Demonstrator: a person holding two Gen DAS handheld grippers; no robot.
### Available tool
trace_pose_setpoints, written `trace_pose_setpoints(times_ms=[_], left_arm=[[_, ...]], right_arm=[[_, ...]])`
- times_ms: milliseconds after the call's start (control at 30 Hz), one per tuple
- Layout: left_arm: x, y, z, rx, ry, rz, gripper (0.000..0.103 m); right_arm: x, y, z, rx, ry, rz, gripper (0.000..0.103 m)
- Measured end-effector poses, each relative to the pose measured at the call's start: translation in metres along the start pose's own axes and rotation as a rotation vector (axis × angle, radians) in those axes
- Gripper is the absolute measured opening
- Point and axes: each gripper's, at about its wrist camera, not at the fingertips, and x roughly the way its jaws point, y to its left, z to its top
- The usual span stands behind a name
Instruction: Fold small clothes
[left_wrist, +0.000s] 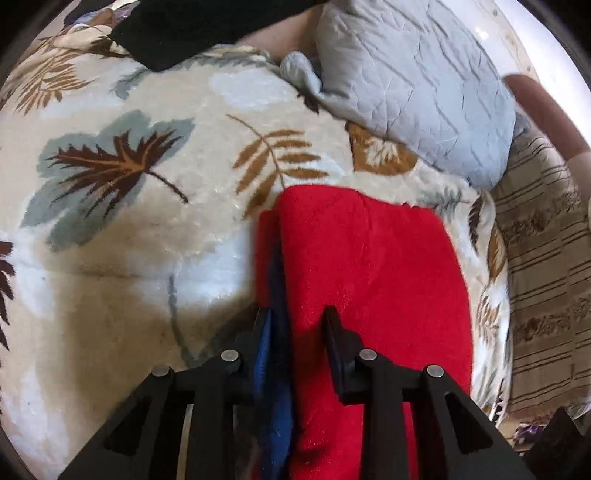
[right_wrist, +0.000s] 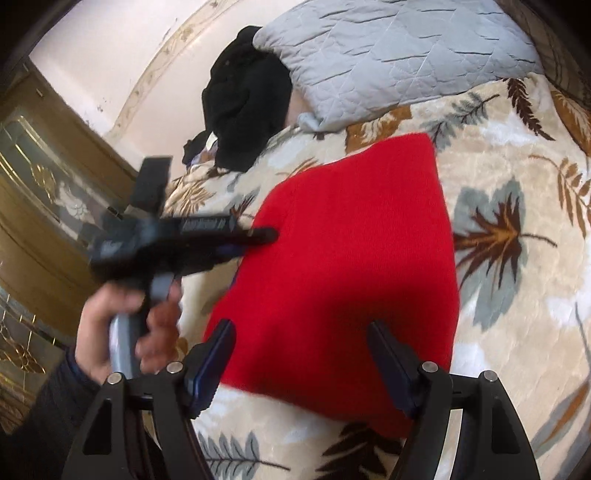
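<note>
A folded red garment with a blue layer at its left edge lies on a leaf-patterned blanket. My left gripper straddles the garment's left edge; its jaws stand partly apart with red and blue cloth between them. In the right wrist view the red garment lies flat, and the left gripper, blurred, touches its left side, held by a hand. My right gripper is open just above the garment's near edge, holding nothing.
A grey quilted pillow lies at the head of the bed. A black garment sits beside the pillow. A striped beige cover borders the blanket on the right. A wooden cabinet stands left of the bed.
</note>
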Motion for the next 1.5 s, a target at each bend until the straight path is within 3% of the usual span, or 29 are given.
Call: trace_pose_setpoints(times_ms=[33,100,167,233,367,467,567,700,833,1000,1067,1400,1500], left_arm=[[-0.008,-0.003,-0.004,0.020,-0.025,0.011,0.029],[-0.029,-0.008,-0.017,0.054,-0.099,0.056,0.041],[-0.052,-0.011,-0.037,0.099,-0.165,0.091,0.070],[-0.072,-0.013,-0.064,0.150,-0.229,0.150,0.073],[-0.095,-0.009,-0.104,0.195,-0.261,0.236,0.077],[-0.107,-0.011,-0.135,0.216,-0.303,0.292,0.085],[-0.116,-0.013,-0.159,0.229,-0.344,0.331,0.087],[-0.124,-0.012,-0.172,0.224,-0.317,0.362,0.087],[-0.136,-0.012,-0.177,0.211,-0.352,0.391,0.087],[-0.148,-0.020,-0.180,0.220,-0.379,0.366,0.088],[-0.152,-0.028,-0.180,0.235,-0.385,0.367,0.098],[-0.164,-0.043,-0.177,0.234,-0.416,0.342,0.099],[-0.161,-0.040,-0.174,0.210,-0.414,0.370,0.099]], right_arm=[[-0.002,0.000,-0.003,0.003,-0.006,0.002,0.077],[-0.005,-0.001,-0.007,0.013,-0.011,0.002,0.077],[-0.010,0.000,-0.014,0.026,-0.018,0.004,0.077],[-0.016,0.003,-0.024,0.031,-0.030,-0.015,0.077],[-0.026,0.015,-0.039,-0.016,-0.042,-0.120,0.079],[-0.032,0.029,-0.055,-0.099,-0.042,-0.222,0.091],[-0.037,0.035,-0.070,-0.146,-0.055,-0.323,0.099],[-0.047,0.035,-0.084,-0.125,-0.078,-0.419,0.100],[-0.062,0.038,-0.085,-0.120,-0.133,-0.495,0.101],[-0.074,0.049,-0.078,-0.149,-0.189,-0.529,0.103],[-0.073,0.052,-0.076,-0.157,-0.190,-0.530,0.103],[-0.072,0.053,-0.073,-0.148,-0.207,-0.523,0.103],[-0.075,0.054,-0.071,-0.151,-0.216,-0.521,0.103]])
